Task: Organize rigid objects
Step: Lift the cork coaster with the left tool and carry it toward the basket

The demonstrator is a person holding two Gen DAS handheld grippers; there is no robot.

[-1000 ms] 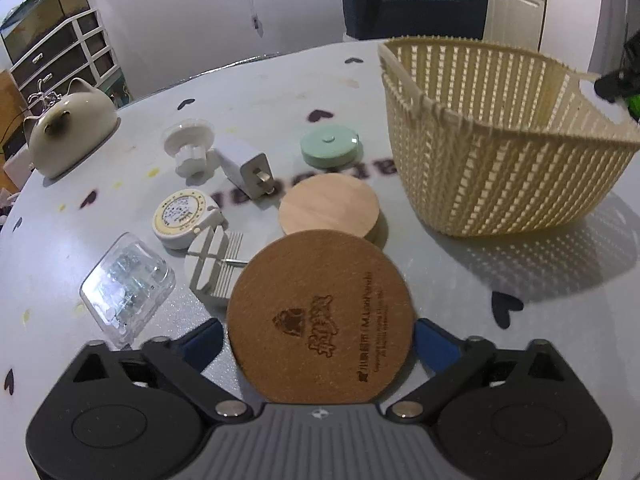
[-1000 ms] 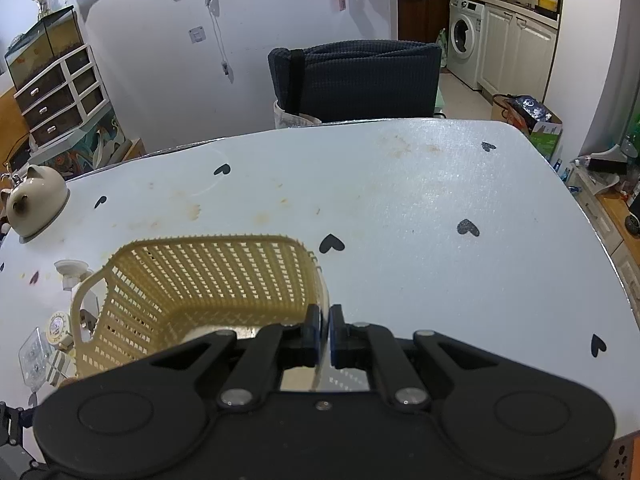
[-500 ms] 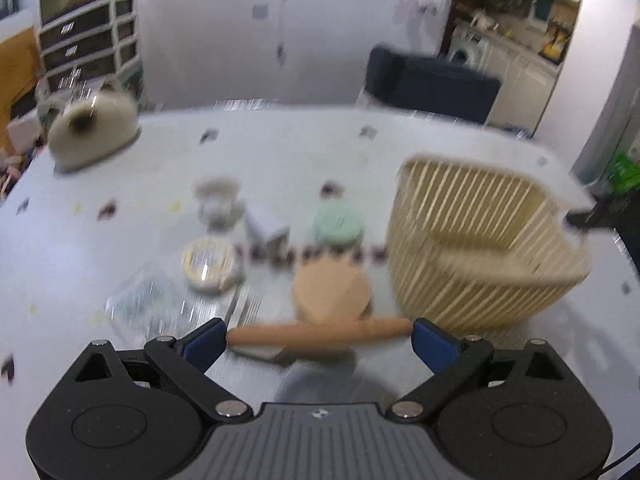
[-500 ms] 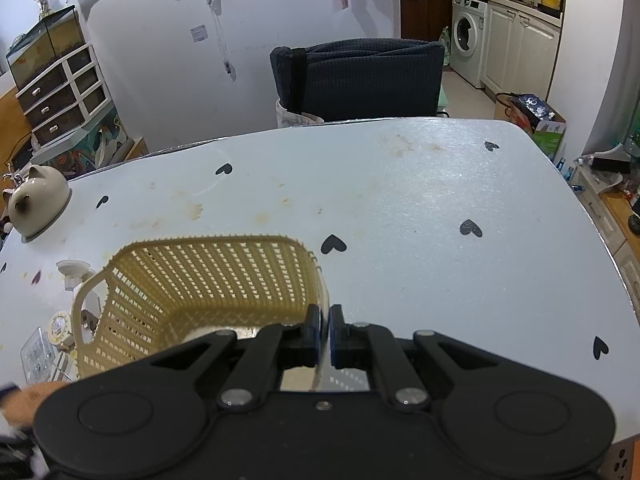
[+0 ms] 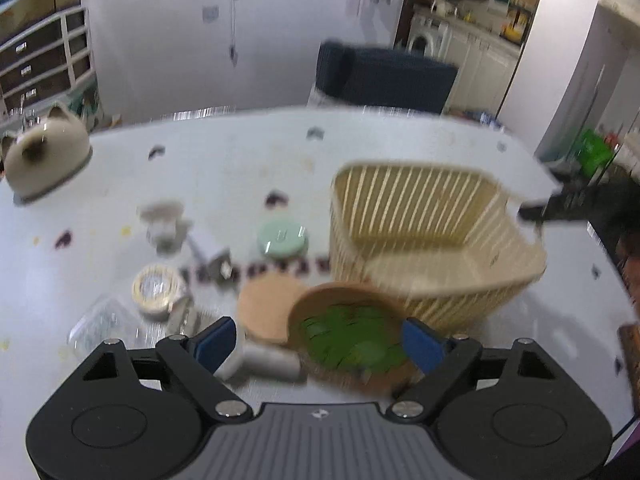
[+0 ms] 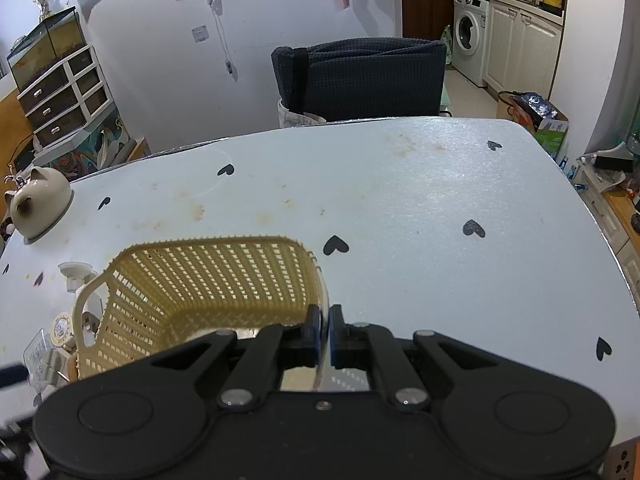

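My left gripper (image 5: 318,342) has its jaws wide apart. A round cork coaster with a green face (image 5: 352,340) is tilted between them, against the right finger (image 5: 420,344) only, just left of the cream basket (image 5: 432,240). The view is blurred, so I cannot tell whether the coaster is held. My right gripper (image 6: 325,330) is shut on the basket's near rim (image 6: 320,280). On the table left of the basket lie a wooden disc (image 5: 268,304), a mint round case (image 5: 282,238), a tape measure (image 5: 156,290) and a clear plastic box (image 5: 100,326).
A cat-shaped teapot (image 5: 44,156) stands at the table's far left. A white suction hook (image 5: 160,220) and a white charger plug (image 5: 212,254) lie near the small items. A dark chair (image 6: 360,76) stands behind the table.
The left gripper rose and swung right toward the basket. The cork coaster flipped from logo side up, through edge-on, to green face up. The right gripper stayed on the basket rim.
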